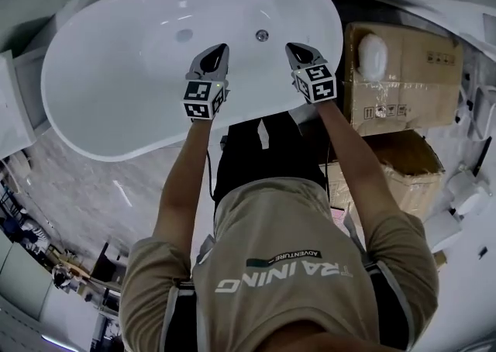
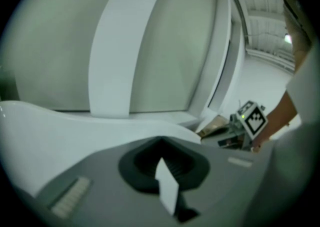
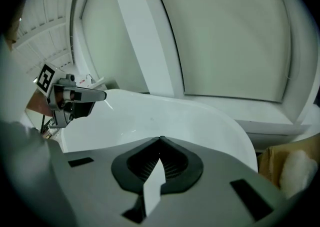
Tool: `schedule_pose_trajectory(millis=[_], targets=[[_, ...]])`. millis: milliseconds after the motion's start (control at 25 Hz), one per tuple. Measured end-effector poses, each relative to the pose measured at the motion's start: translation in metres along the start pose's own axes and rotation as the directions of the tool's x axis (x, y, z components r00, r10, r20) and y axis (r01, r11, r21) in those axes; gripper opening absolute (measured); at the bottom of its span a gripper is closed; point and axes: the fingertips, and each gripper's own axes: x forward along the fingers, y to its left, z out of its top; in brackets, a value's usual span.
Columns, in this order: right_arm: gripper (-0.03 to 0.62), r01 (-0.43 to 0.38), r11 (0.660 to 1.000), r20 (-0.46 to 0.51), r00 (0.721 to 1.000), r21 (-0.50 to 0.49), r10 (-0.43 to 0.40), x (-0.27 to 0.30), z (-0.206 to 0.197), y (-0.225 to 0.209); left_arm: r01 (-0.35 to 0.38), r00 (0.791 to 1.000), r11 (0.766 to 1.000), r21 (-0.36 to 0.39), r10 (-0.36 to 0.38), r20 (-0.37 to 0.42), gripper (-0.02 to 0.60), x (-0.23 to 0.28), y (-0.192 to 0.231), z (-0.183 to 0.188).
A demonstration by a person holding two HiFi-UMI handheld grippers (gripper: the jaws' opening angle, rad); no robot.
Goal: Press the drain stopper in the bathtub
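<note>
The white oval bathtub (image 1: 116, 87) fills the top of the head view. On its floor sits a small round chrome drain stopper (image 1: 262, 35). My left gripper (image 1: 220, 49) hovers over the tub's near side, left of and a little short of the stopper, jaws shut on nothing. My right gripper (image 1: 292, 48) hangs to the stopper's right, also shut and empty. In the left gripper view the left gripper's (image 2: 161, 142) jaws meet above the tub rim (image 2: 75, 126). The right gripper's (image 3: 161, 139) jaws meet over the basin (image 3: 165, 113). Neither gripper view shows the stopper.
Stacked cardboard boxes (image 1: 407, 83) stand right of the tub, a white bundle (image 1: 373, 54) on top. White wall panels (image 3: 230, 36) rise behind the tub. The person's arms and torso (image 1: 287, 265) fill the lower head view. Marbled floor (image 1: 93, 188) lies at the left.
</note>
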Motion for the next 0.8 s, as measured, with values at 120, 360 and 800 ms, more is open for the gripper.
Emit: schedule_pose_trajectory(millis=[120,360,800], targets=[[0.008,0.003,0.998,-0.054,0.999,-0.067,-0.007,0.029,-0.026,-0.007,-0.003,1.0,1.0,-0.009,0.003,-0.029,0.002,0.022,0.014,-0.033],[0.008,-0.032,0.996,-0.133,0.991,-0.084,0.021,0.082,-0.069,-0.016,0.003,0.995,1.0,-0.029,-0.006,-0.101,0.002,0.062,0.039,-0.101],[0.008,-0.136,0.985,-0.315,0.944,-0.11,0.095,0.173,-0.164,-0.039,-0.002,0.974,0.998,-0.059,-0.011,-0.225,0.002,0.133,0.059,-0.204]])
